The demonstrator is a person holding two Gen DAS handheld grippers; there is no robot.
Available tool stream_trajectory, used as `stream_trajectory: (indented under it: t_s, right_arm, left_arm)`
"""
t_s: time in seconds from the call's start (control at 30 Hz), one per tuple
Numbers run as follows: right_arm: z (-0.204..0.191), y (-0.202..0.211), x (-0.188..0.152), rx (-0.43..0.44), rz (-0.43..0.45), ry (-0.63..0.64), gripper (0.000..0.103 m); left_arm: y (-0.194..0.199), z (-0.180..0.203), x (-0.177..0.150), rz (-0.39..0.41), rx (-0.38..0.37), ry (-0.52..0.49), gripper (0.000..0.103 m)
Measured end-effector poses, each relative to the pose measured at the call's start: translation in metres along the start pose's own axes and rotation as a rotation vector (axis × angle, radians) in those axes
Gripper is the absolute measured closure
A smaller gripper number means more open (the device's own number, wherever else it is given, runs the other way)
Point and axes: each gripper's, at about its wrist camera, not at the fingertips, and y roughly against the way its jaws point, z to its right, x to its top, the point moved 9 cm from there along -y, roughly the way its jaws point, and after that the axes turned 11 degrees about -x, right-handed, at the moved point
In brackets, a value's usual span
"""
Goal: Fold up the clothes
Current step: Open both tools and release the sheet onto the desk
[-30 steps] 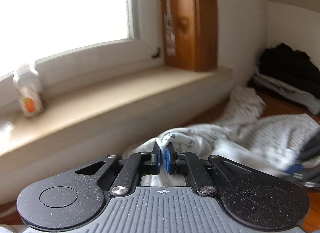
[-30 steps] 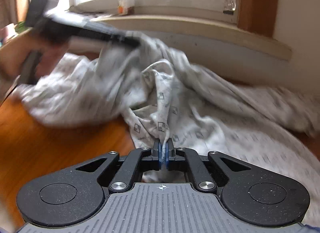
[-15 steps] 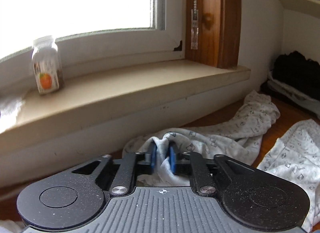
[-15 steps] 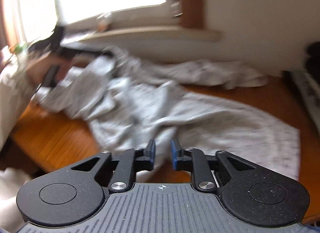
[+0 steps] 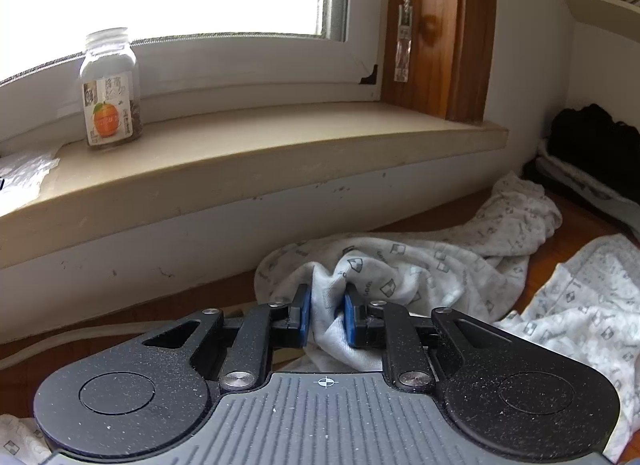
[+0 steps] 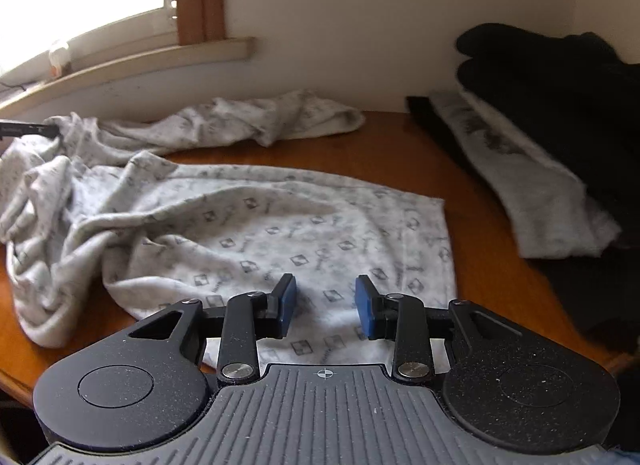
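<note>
Left gripper (image 5: 326,315) is clamped on a bunched fold of the patterned garment (image 6: 280,225); right gripper (image 6: 325,305) is spread, empty, above its hem. Uneven fold likely if wrinkles are left unsmoothed.

The wooden worktop (image 6: 400,145) carries a white patterned garment (image 6: 248,225), spread crumpled from the left edge toward the middle, with one sleeve (image 6: 240,125) trailing along the back edge by the wall. At the right edge lies a pile of folded clothes (image 6: 540,169), grey and black, touching the wall at the far right corner. The window sill (image 5: 260,145) above the back edge holds a glass jar (image 5: 110,89) with an orange label.
</note>
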Motion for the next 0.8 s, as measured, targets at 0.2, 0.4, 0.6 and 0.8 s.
stream_trajectory:
  t_s: [0.2,0.4,0.6,0.8]
  right_arm:
    - [0.064,-0.008,-0.015,-0.149,-0.021,-0.069,0.071]
    - [0.062,-0.002,0.003,-0.187,0.029,-0.093,0.070]
    - [-0.023,-0.033,0.041,-0.004,0.045,-0.128,0.062]
    - [-0.105,-0.068,0.070,0.133,0.039,-0.061,0.038]
  left_arm:
    - [0.006,-0.009,-0.010,-0.012,0.003,0.011,0.074]
    - [0.012,-0.011,-0.008,0.005,0.004,0.008,0.067]
    - [0.016,-0.013,-0.006,0.035,0.010,0.014,0.035]
    - [0.018,-0.017,-0.008,0.057,-0.008,0.045,0.025]
